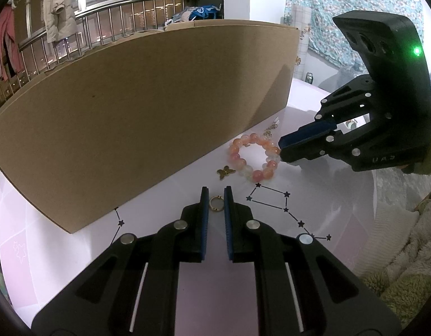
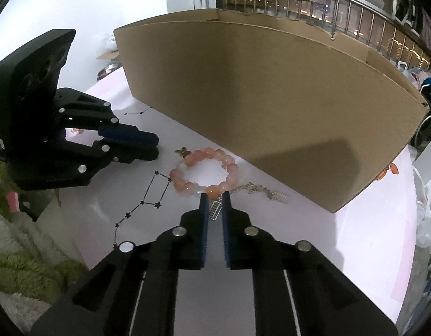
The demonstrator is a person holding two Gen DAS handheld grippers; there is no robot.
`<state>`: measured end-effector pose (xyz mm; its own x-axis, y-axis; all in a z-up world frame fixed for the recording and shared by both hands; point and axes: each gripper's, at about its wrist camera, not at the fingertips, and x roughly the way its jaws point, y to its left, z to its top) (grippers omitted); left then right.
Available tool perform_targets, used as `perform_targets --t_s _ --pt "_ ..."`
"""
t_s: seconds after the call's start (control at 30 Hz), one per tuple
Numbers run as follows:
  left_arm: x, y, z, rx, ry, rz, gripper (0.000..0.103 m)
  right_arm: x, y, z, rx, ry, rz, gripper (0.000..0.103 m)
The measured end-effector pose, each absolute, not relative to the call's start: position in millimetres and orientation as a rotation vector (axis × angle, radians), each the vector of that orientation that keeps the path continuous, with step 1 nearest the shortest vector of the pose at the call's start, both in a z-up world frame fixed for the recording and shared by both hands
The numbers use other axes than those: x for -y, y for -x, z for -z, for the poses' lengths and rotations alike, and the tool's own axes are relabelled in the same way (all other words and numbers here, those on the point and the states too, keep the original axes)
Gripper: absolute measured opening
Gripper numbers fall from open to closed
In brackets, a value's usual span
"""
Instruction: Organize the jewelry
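Downward-tilted, left gripper (image 1: pixel 216 196) pinches ring (image 1: pixel 216 203); right gripper (image 2: pixel 214 200) pinches silver charm (image 2: pixel 215 209).

Pink bead bracelet (image 1: pixel 253 158) flat beside gold ring (image 1: pixel 216 203), butterfly charm (image 1: pixel 225 172)

Dim indoor light, strong fisheye warp w/ dark corners, soft shadow on cardboard box (image 2: pixel 271 106), sharp focus.

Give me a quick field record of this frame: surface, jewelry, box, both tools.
surface: pale pink table with star-line print
box: cardboard box standing behind the jewelry
bracelet: pink bead bracelet flat on table
ring: gold ring between left tool fingers
charm: butterfly charm beside bracelet
chain: silver chain with a charm between right tool fingers
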<state>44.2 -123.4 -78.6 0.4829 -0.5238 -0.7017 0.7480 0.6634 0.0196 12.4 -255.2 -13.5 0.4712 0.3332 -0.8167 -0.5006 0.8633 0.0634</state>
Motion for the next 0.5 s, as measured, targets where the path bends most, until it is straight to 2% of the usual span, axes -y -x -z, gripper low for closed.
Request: perform_targets --t_s 0.5 --pt "123.9 -44.2 78.9 -0.721 -0.345 0.793 0.010 264.2 -8.5 12.6 -0.950 0.148 -0.499 0.005"
